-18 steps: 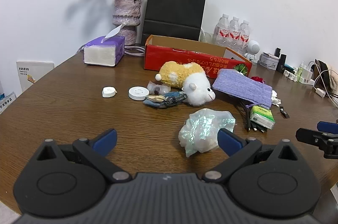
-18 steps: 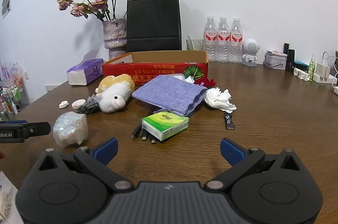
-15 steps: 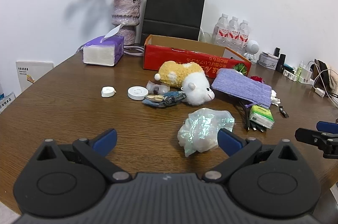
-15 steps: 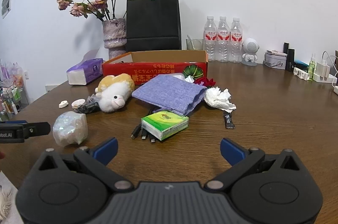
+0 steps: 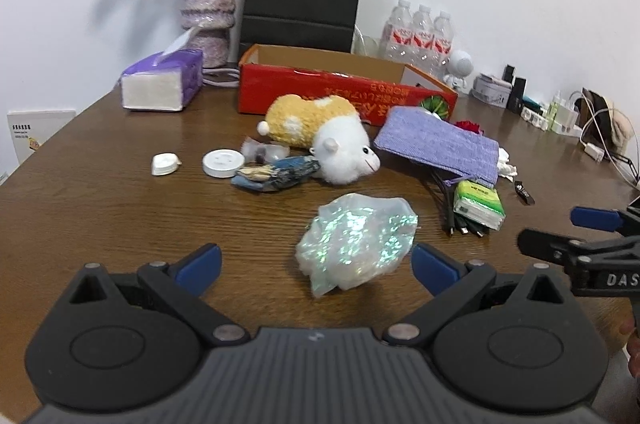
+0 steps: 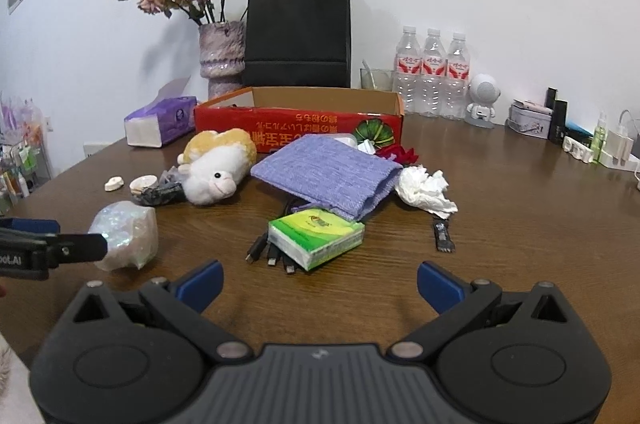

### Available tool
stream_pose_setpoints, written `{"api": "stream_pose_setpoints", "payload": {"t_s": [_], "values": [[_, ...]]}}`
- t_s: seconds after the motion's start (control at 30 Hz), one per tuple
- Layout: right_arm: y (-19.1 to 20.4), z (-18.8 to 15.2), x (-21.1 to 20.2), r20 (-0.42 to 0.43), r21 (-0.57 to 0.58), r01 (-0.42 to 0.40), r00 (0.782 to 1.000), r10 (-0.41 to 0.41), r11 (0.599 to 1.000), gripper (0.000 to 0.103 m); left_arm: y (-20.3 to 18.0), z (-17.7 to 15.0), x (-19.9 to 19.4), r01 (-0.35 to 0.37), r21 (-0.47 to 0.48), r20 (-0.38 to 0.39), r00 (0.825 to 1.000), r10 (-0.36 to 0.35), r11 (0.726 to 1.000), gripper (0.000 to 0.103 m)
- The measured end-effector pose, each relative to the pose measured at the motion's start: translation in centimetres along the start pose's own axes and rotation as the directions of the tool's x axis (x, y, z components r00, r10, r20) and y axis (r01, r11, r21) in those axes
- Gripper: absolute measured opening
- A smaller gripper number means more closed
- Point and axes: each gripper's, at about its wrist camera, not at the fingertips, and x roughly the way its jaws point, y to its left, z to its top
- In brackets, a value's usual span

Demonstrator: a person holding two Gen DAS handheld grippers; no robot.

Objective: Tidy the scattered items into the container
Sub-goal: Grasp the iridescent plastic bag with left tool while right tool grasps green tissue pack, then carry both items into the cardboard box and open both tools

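Nothing is seen packed yet: the scattered items, including the iridescent bag (image 5: pixel 356 242) and tissue pack (image 6: pixel 316 238), lie near the far red box (image 6: pixel 298 123). Both left tongs (image 5: pixel 316 262) and right tongs (image 6: pixel 318 282) are spread, empty.

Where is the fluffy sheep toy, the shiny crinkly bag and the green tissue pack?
sheep toy (image 5: pixel 344 153): left wrist view, on its white head.
shiny bag (image 5: pixel 358 242): left wrist view, on its crinkled middle.
tissue pack (image 6: pixel 318 236): right wrist view, on its green top.
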Motion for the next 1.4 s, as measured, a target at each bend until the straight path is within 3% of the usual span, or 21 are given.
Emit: {"api": "stream_pose_setpoints", "payload": {"t_s": [0.23, 0.47, 0.53, 0.57, 0.6, 0.7, 0.83, 1.0, 1.23, 1.4], "values": [[-0.3, 2.3, 4.4, -0.075, 0.040, -0.022, 0.997, 0.025, 0.999, 0.103, 0.0, 0.8, 3.1, 0.002, -0.043, -0.077, 0.997, -0.006, 0.999, 0.103], [-1.0, 3.3, 8.0, -0.114, 0.103, -0.017, 0.993, 0.029, 0.994, 0.103, 0.4, 0.9, 4.0, 0.040, -0.060, -0.087, 0.995, -0.045, 0.997, 0.088], [-1.0, 3.4, 8.7, -0.122, 0.104, -0.018, 0.992, 0.031, 0.994, 0.094, 0.5, 1.1, 4.2, 0.057, -0.062, -0.090, 0.994, -0.062, 0.996, 0.077], [-1.0, 3.4, 9.0, -0.126, 0.107, -0.024, 0.991, 0.038, 0.994, 0.088, 0.5, 1.2, 4.3, 0.061, -0.062, -0.089, 0.994, -0.066, 0.996, 0.067], [-1.1, 3.4, 9.1, -0.131, 0.112, -0.030, 0.990, 0.044, 0.993, 0.076, 0.6, 1.3, 4.3, 0.065, -0.064, -0.088, 0.994, -0.071, 0.996, 0.059], [-1.4, 3.2, 8.8, -0.126, 0.121, -0.047, 0.990, 0.063, 0.991, 0.062, 1.2, 1.5, 4.3, 0.089, -0.091, -0.089, 0.991, -0.097, 0.992, 0.051], [-2.3, 2.9, 8.1, -0.118, 0.131, -0.060, 0.990, 0.076, 0.990, 0.053, 1.6, 1.6, 4.1, 0.098, -0.098, -0.078, 0.991, -0.105, 0.990, 0.050], [-2.9, 2.5, 6.8, -0.097, 0.118, -0.089, 0.990, 0.101, 0.989, 0.049, 1.8, 1.6, 4.1, 0.105, -0.107, -0.076, 0.991, -0.113, 0.989, 0.050], [-3.0, 2.4, 4.3, -0.052, 0.088, -0.123, 0.990, 0.128, 0.988, 0.049, 2.1, 1.8, 3.7, 0.117, -0.133, -0.072, 0.989, -0.128, 0.984, 0.050], [-2.8, 3.7, 2.8, 0.004, 0.073, -0.139, 0.990, 0.139, 0.988, 0.049, 1.8, 3.5, 2.3, 0.150, -0.118, -0.003, 0.988, -0.152, 0.982, 0.049]]}}
